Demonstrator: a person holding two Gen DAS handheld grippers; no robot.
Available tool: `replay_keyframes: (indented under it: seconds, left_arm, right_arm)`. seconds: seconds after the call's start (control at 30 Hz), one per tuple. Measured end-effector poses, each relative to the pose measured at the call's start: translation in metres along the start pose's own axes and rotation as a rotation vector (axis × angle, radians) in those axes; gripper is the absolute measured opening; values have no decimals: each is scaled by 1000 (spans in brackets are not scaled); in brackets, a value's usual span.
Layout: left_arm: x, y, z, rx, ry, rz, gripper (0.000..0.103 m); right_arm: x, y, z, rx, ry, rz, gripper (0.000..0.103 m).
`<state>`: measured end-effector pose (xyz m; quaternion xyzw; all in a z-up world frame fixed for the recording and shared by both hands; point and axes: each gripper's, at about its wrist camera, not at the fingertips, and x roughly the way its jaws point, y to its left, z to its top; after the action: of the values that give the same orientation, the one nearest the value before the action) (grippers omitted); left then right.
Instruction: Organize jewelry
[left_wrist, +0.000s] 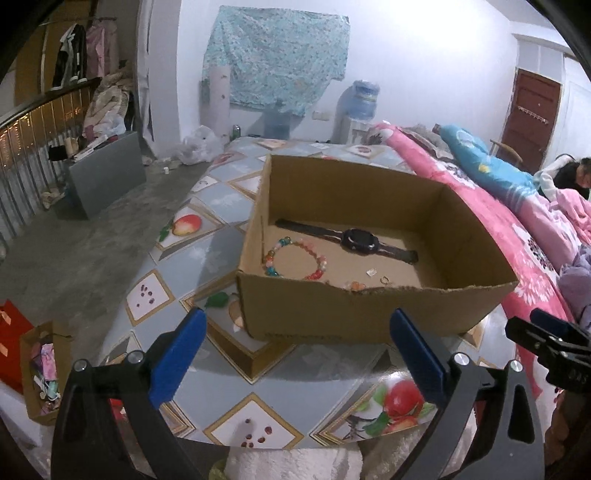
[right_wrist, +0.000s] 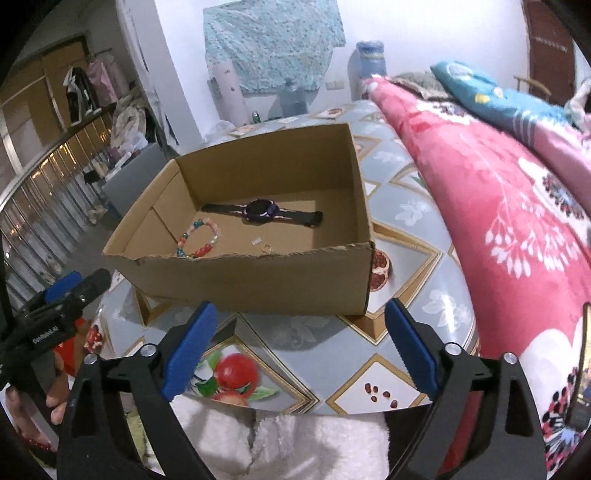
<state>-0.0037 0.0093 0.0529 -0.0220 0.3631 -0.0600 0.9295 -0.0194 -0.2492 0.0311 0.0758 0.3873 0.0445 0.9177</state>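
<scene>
**Both grippers empty and spread; jewelry lying in the open box**

The left gripper (left_wrist: 297, 354) and the right gripper (right_wrist: 297, 349) are held short of the cardboard box (left_wrist: 369, 306), each with its blue-padded tongs spread wide and nothing between them. Each gripper is seen at the edge of the other's view, side by side.

The jewelry is found on the box floor: a dark wristwatch (left_wrist: 356, 240) laid flat with its strap extended, a beaded bracelet (left_wrist: 295, 258) just beside it toward the near left corner, a small ring (left_wrist: 384, 280) and a tiny pale piece (left_wrist: 370, 272) close to the near wall. No jewelry is seen on the table (left_wrist: 207, 258) outside the box.

It is judged that the placing step is finished or nearly so. If any item remains elsewhere, it would have to be located first; none is visible.

Materials: the box is plain corrugated card, open-topped, its near rim ragged. The bracelet is made of glossy round beads in mixed colours. The watch body is rounded and dark, the strap matte. The table covering is smooth and printed with fruit in diamond panels.
</scene>
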Motion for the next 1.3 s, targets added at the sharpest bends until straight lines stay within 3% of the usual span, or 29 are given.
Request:
replay_keyframes:
  seconds: [0.3,0.73,1.3]
  left_arm:
    - [9,-19,-3,70,13,76,97]
    - [38,-31,-4,84,116,162,97]
    - [47,-38,0,62,152,125,97]
  right_arm:
    - [4,11,0,-33,-26,-79,95]
    - [35,12,-1,-12,70,-125,95]
    - [44,20,7,-7,94,-95,95]
